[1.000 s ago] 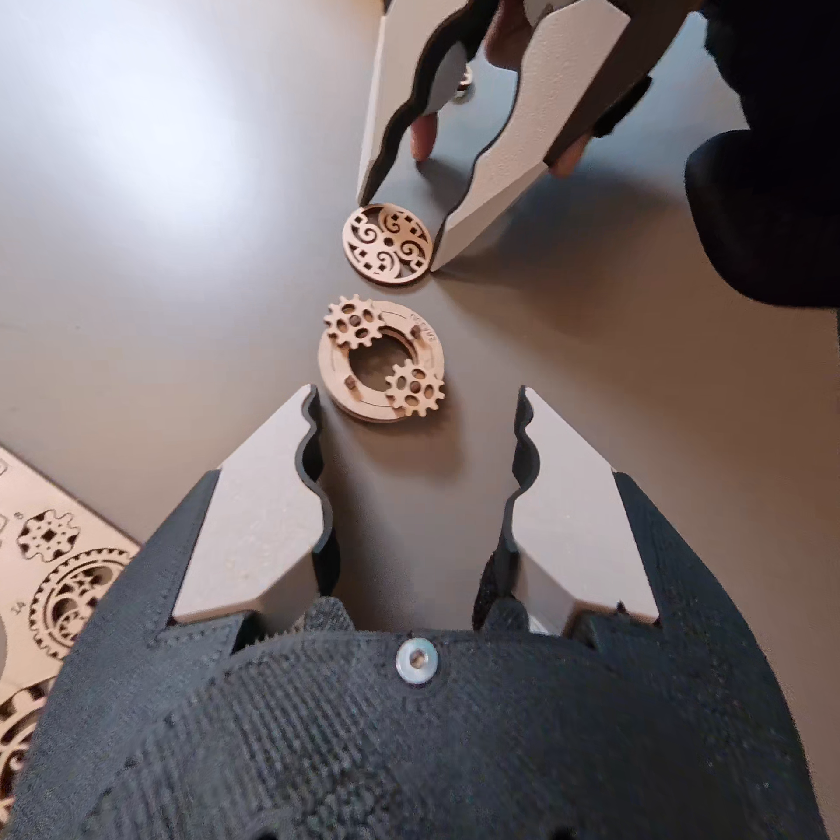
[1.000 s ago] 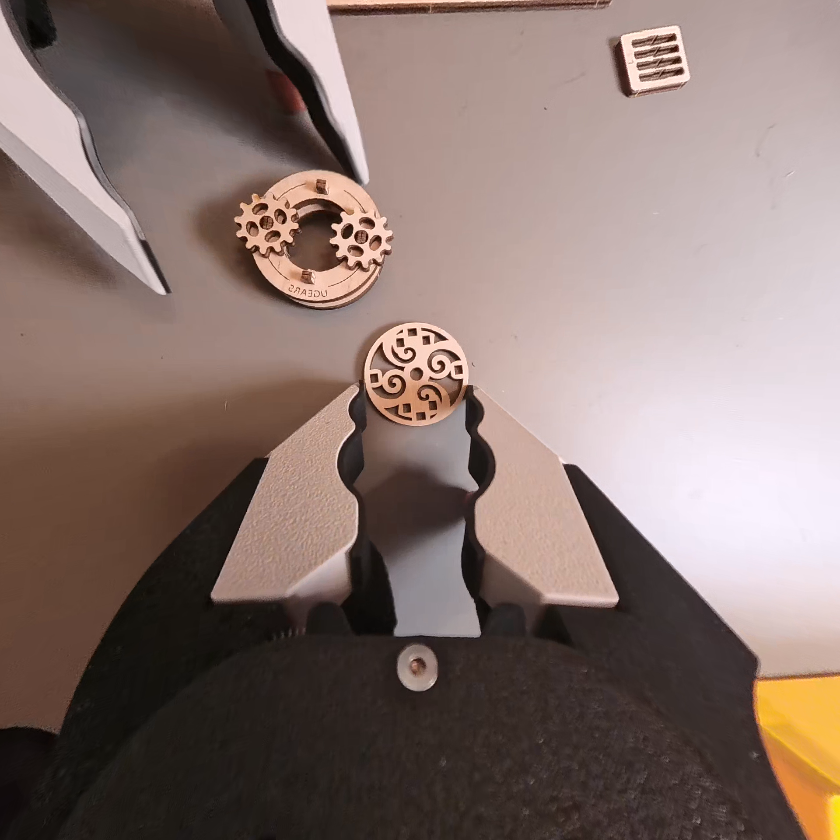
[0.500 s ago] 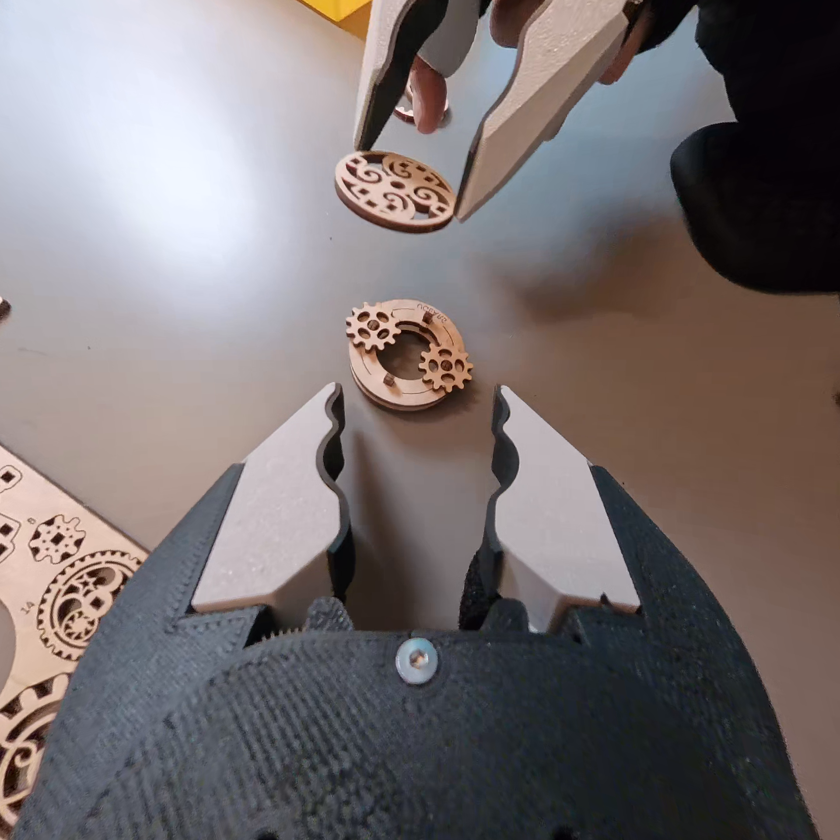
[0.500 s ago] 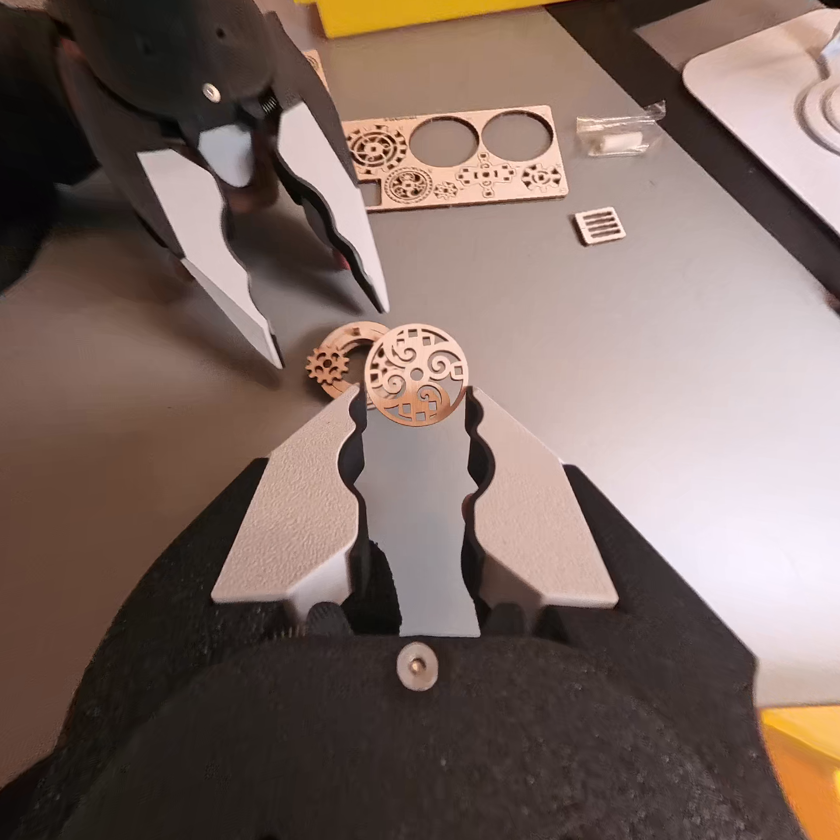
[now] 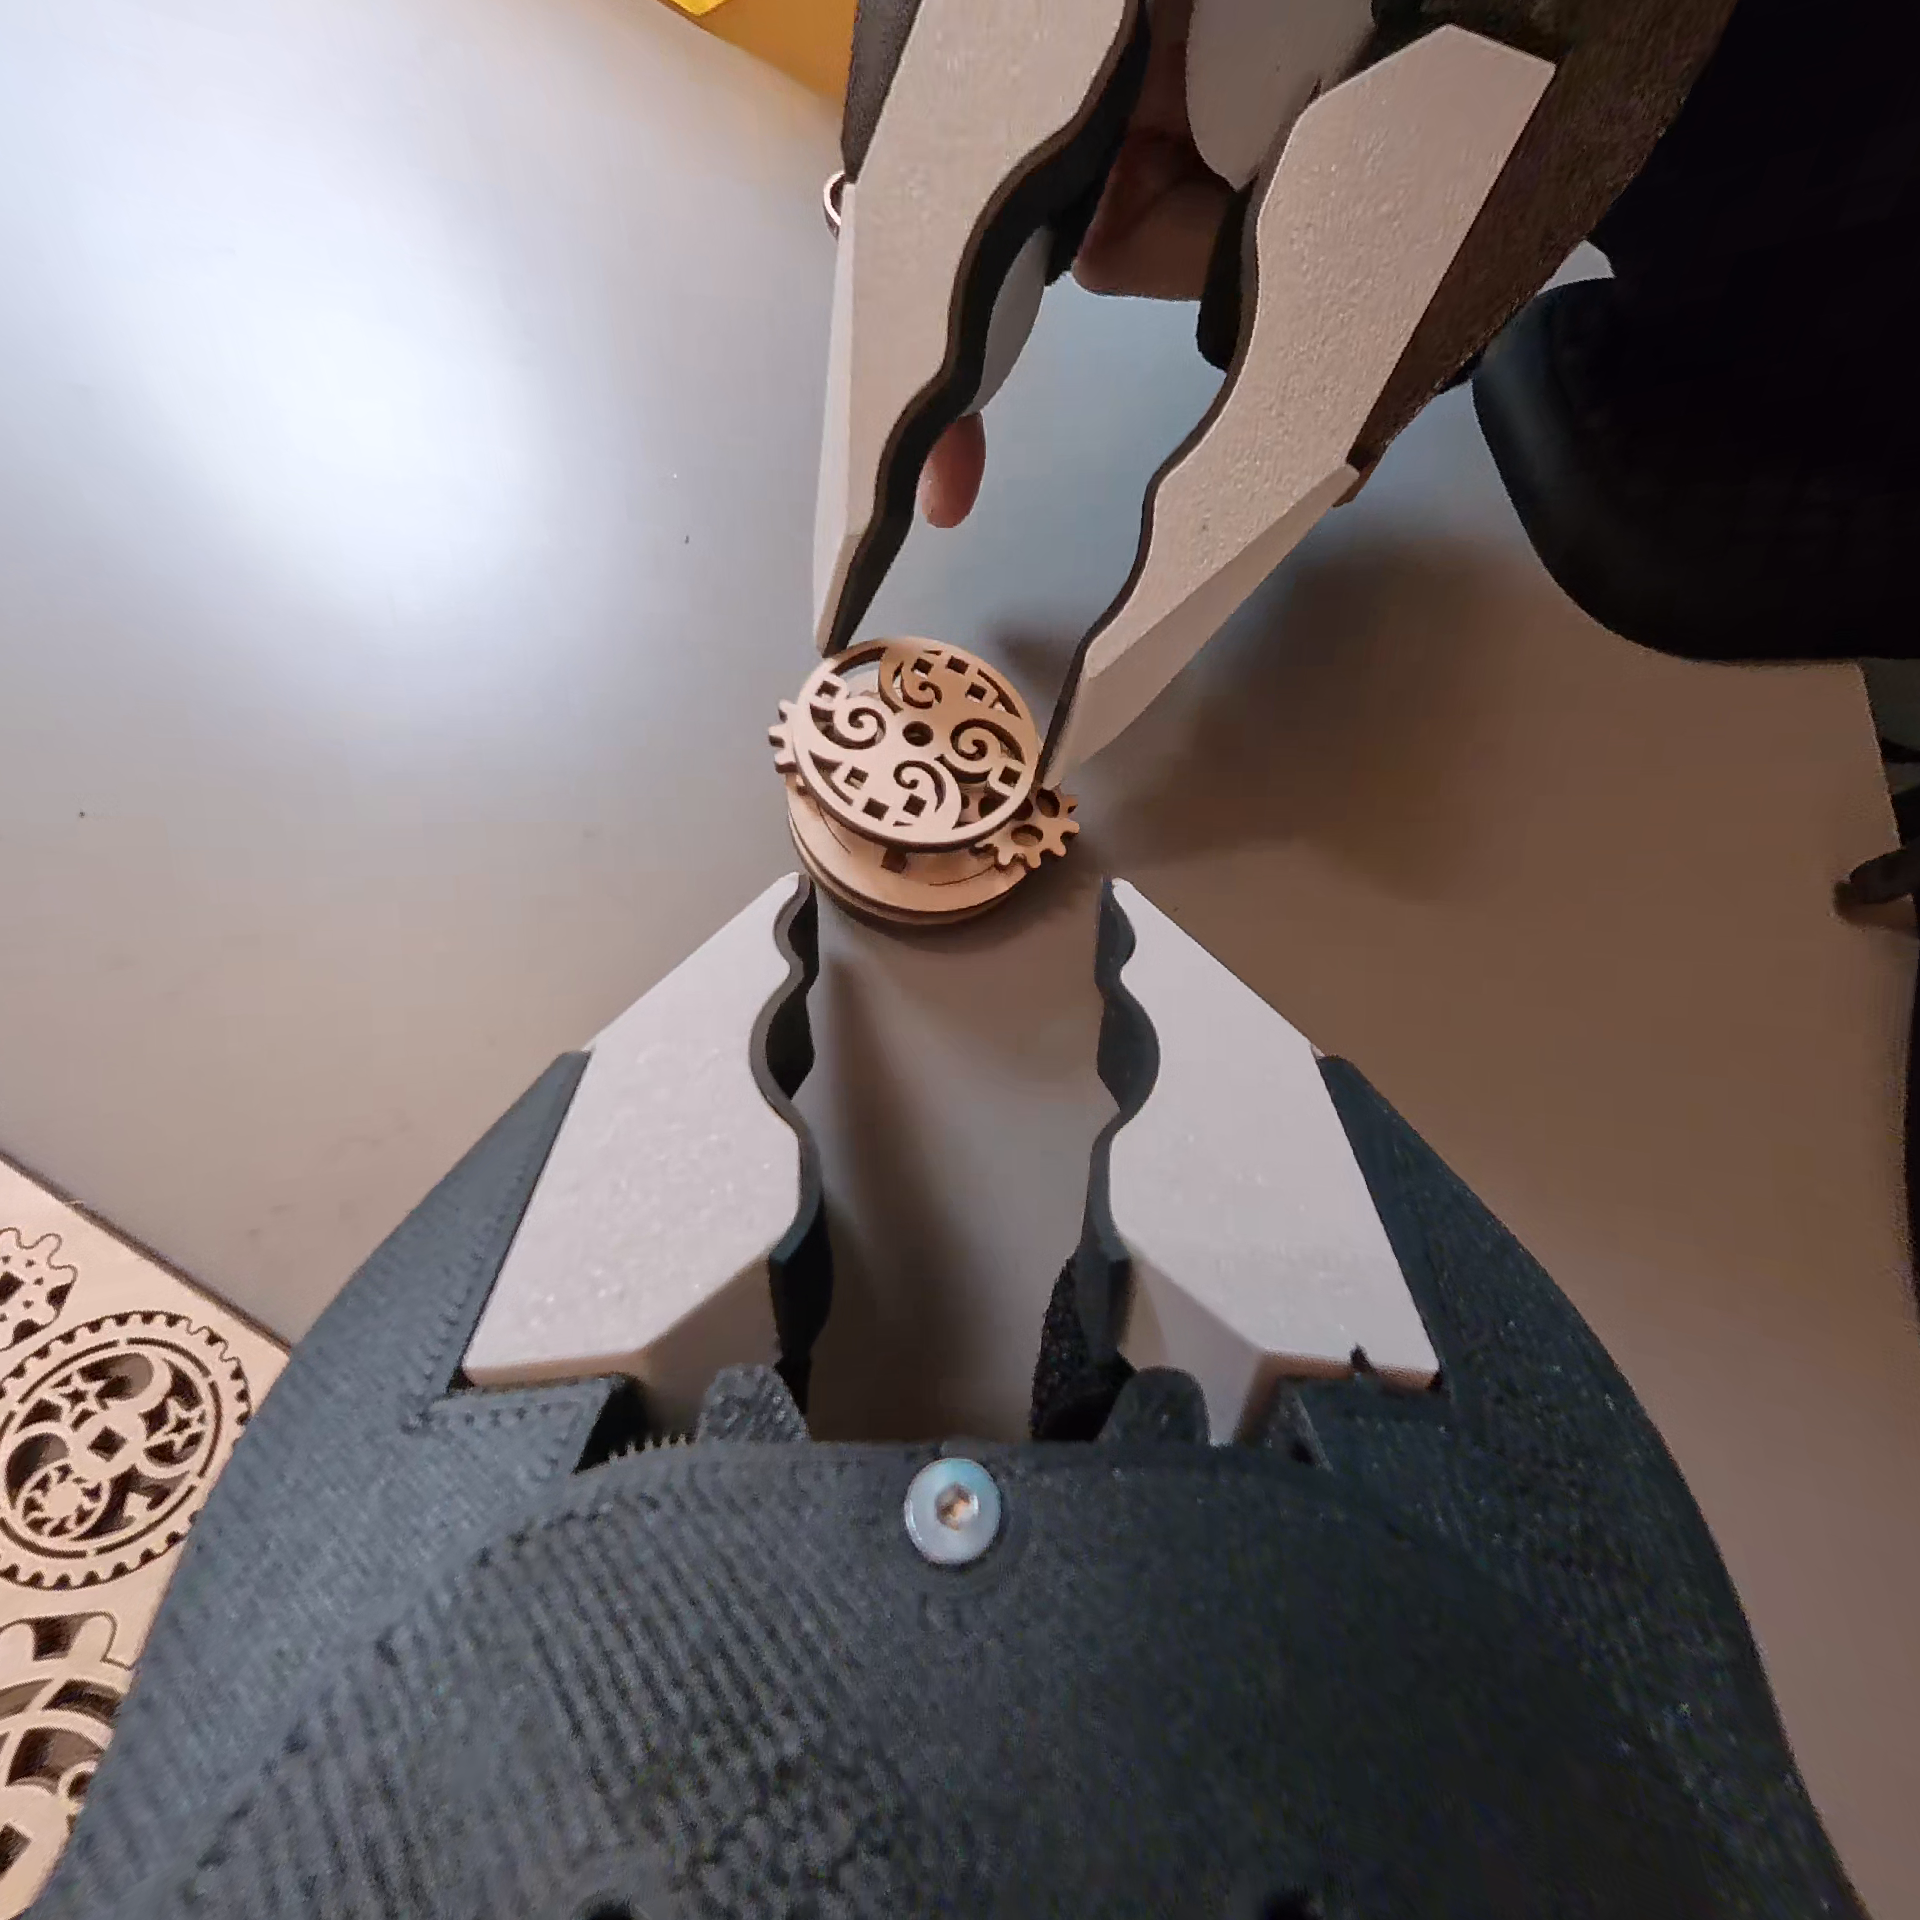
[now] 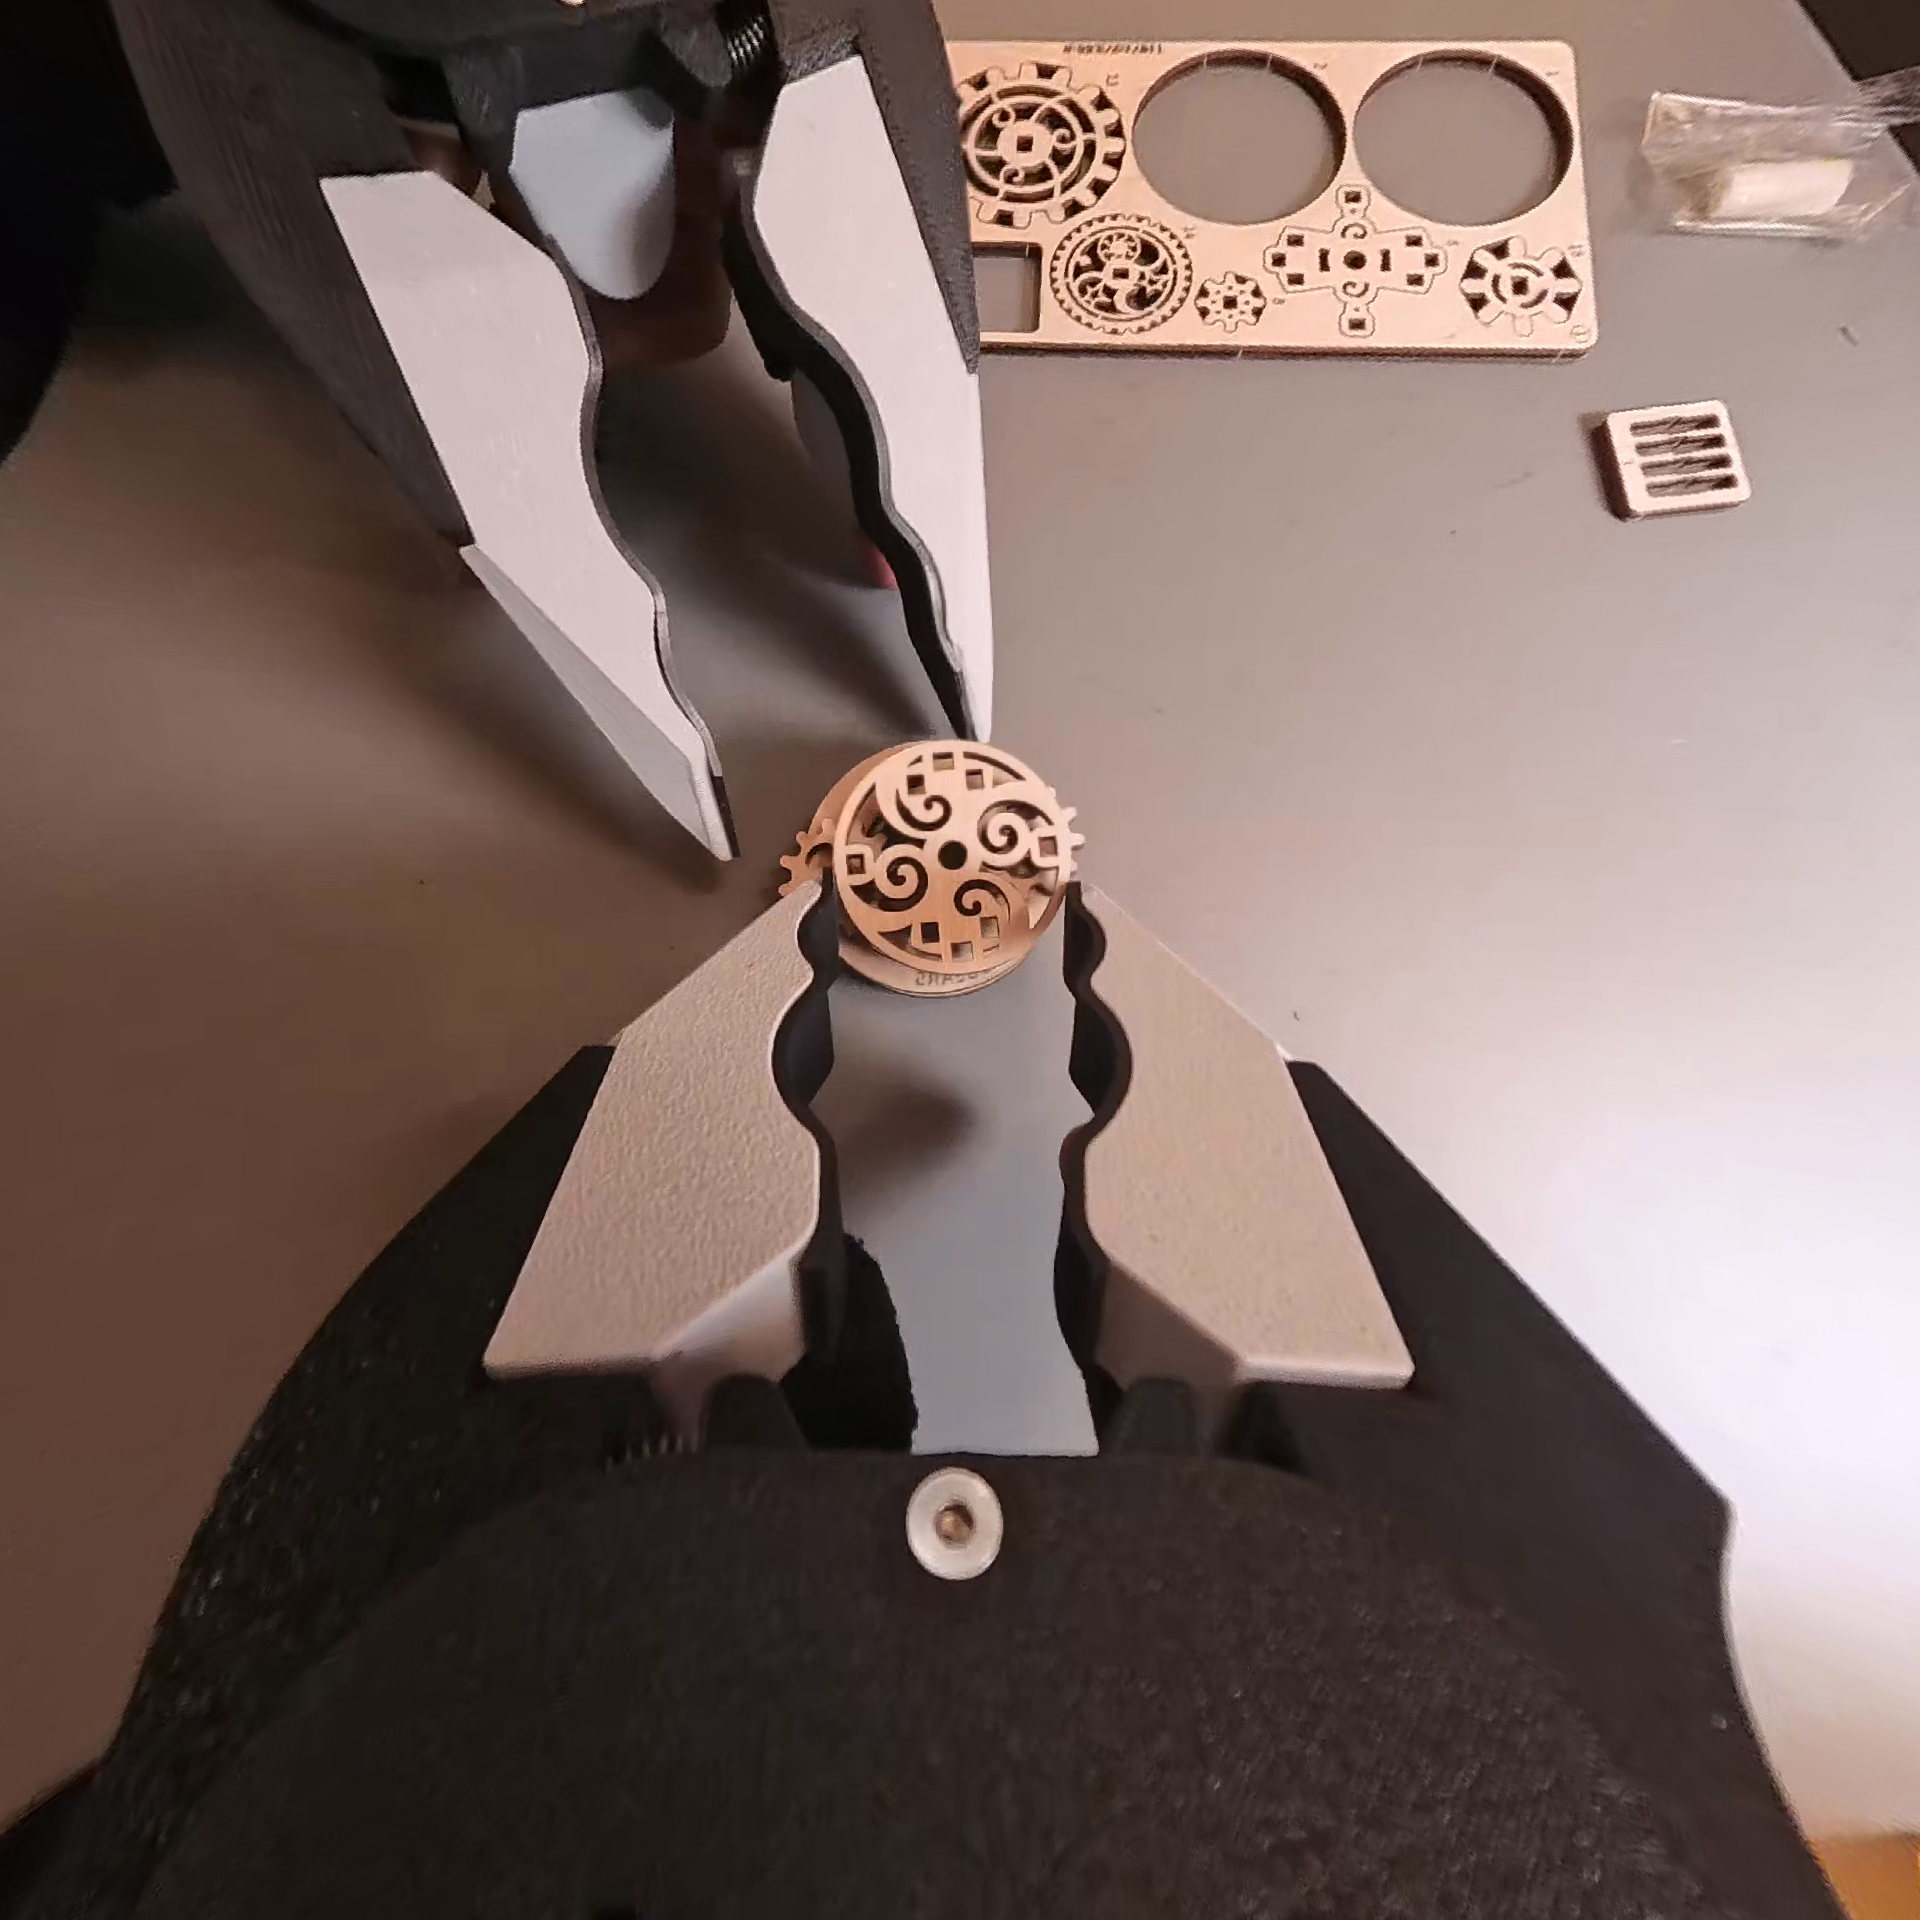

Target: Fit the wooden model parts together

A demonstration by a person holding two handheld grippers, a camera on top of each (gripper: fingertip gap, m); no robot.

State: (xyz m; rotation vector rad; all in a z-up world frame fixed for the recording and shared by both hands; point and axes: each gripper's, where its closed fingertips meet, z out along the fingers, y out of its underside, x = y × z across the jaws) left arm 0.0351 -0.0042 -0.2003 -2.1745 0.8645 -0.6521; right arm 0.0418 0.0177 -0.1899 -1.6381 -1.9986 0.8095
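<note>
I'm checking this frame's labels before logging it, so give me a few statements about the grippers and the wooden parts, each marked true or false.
1. The right gripper is shut on the round wooden disc with swirl cut-outs. True.
2. The left gripper holds the round wooden ring base with two small cogs. False: its jaws stand open, and the base lies on the grey table just beyond the tips.
3. The disc is tilted over the ring base. True.
4. The flat wooden parts sheet has every piece punched out. False: only two round holes are empty, and several gears remain in it.
5. A small slotted wooden rectangle lies apart from the sheet. True.
</note>
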